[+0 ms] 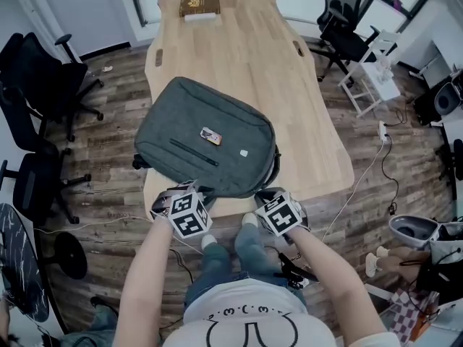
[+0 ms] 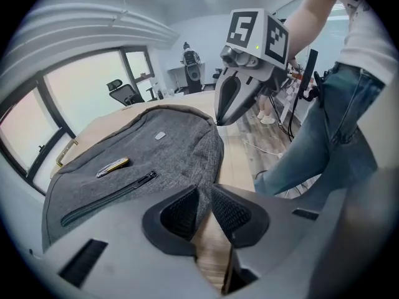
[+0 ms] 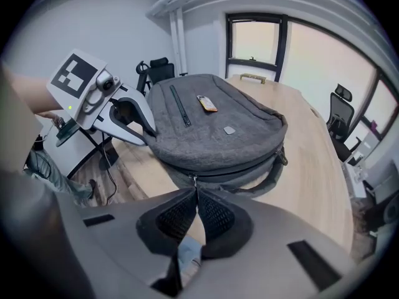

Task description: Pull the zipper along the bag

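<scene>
Grey bag (image 1: 206, 136), lying flat near the front edge of the pale wood desk (image 1: 239, 49), and both grippers are right at its near side. Left gripper (image 2: 204, 195) first: in its own view the jaws are pressed in tight on the bag's corner, grey fabric pinched between the ribbed pads, bare desk showing just below. Over to the right gripper (image 3: 194, 195), and there it is, jaws closed on the zipper pull (image 3: 192, 180), a small metal tab at the front of the bag's side. The zipper (image 3: 240, 166) curves off from the pull around the bag's rim towards the right of that view.

From the head view, the two marker cubes sit side by side just off the desk edge, left gripper at the bag's near-left corner, right gripper at the near-right, the person's arms reaching down to them. On top of the bag, a small yellow label (image 1: 211, 136) beside a dark pocket zip (image 1: 194, 152). Far end of the desk, a brown box (image 1: 200, 6). Black chairs (image 1: 43, 85) stand on the wooden floor (image 1: 108, 157) to the left.
</scene>
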Demonstrator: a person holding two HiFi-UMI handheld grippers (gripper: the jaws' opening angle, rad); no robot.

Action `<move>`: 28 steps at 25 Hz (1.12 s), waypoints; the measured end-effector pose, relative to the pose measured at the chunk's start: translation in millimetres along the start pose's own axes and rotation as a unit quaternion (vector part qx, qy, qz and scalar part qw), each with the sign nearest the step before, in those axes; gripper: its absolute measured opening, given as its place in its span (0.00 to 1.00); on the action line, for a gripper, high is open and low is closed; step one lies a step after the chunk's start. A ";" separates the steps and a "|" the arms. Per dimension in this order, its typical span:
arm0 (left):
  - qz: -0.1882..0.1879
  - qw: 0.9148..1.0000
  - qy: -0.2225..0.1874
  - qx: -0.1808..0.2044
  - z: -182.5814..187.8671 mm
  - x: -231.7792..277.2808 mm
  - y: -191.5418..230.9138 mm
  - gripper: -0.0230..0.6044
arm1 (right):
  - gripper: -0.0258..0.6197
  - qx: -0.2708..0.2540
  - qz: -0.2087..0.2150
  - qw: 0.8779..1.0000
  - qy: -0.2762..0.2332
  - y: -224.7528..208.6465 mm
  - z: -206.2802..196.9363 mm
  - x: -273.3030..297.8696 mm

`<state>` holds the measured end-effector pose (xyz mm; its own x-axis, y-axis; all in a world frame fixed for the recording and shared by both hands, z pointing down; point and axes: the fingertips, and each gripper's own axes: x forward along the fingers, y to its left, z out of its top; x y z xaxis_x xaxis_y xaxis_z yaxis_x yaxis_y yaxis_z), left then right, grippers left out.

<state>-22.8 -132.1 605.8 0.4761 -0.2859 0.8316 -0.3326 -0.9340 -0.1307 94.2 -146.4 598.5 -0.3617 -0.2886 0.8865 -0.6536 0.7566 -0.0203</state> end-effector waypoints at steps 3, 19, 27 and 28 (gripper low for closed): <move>-0.014 1.000 0.004 -0.006 -0.7 0.9 0.0 0.16 | 0.14 0.004 -0.007 1.000 -0.003 -21.0 -0.1 -6.4; -0.019 0.997 0.043 0.066 0.3 3.9 -4.2 0.15 | 0.15 -0.094 -0.024 0.995 0.037 -100.4 6.6 2.3; -0.006 0.996 0.044 0.076 3.1 8.5 -0.8 0.15 | 0.15 -0.155 -0.009 0.987 0.047 -130.2 24.3 14.3; -0.004 0.996 0.047 0.081 4.1 9.7 0.1 0.14 | 0.16 -0.159 -0.007 0.986 0.048 -134.8 27.0 16.1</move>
<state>-14.8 -135.9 611.7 0.3979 -0.2648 0.8784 -0.1907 -0.9604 -0.2032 158.5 -268.9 603.0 -0.2795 -0.2558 0.9254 -0.4113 0.9028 0.1254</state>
